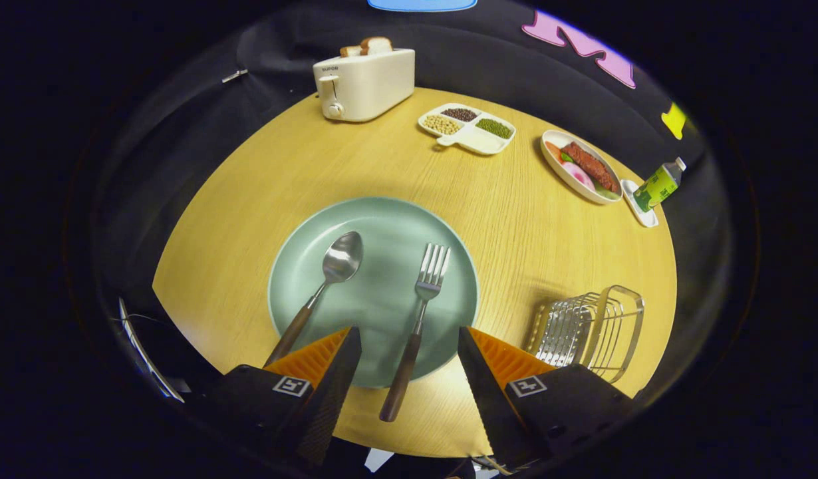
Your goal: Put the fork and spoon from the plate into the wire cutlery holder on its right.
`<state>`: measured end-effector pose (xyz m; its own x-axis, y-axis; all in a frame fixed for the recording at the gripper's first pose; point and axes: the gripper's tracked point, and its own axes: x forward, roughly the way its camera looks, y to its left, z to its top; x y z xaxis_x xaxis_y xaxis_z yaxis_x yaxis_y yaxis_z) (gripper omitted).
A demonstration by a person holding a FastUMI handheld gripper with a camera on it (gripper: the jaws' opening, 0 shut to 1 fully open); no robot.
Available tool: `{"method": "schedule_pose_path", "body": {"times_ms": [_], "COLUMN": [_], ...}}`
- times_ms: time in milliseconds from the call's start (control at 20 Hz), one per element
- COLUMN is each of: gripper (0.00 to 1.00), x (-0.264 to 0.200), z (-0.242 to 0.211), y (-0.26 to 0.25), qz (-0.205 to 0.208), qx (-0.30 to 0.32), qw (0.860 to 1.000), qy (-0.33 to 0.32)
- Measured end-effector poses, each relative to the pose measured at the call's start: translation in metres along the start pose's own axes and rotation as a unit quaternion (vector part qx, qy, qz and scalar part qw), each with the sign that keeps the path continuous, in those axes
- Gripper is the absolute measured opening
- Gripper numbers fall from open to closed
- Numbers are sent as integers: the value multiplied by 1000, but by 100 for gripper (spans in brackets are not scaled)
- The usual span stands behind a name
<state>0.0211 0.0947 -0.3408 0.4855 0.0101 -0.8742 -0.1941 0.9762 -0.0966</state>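
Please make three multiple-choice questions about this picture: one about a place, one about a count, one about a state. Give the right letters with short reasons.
1. Where does the fork lie?
A. in the wire cutlery holder
B. on the green plate, handle reaching over its rim between the jaws
C. beside the toaster

2. How many pieces of cutlery lie on the plate?
A. one
B. two
C. three

3. What state is the gripper in?
A. open, holding nothing
B. shut on the spoon
C. shut on the fork

Answers: 1 B, the fork's handle passes the plate's rim between the jaws. 2 B, only the spoon and fork lie there. 3 A, the jaws stand wide apart and touch nothing; the wire cutlery holder has no cutlery in it.
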Motion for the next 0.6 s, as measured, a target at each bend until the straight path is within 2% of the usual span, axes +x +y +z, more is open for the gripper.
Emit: {"method": "schedule_pose_path", "body": {"times_ms": [250, 400, 550, 600], "gripper": [89, 76, 75, 67], "x": [21, 29, 34, 36], "z": [-4, -10, -12, -12], "y": [10, 11, 5, 2], "qz": [15, 18, 11, 8], "qx": [-7, 5, 16, 17], "qw": [999, 998, 997, 997], "qy": [37, 62, 72, 76]}}
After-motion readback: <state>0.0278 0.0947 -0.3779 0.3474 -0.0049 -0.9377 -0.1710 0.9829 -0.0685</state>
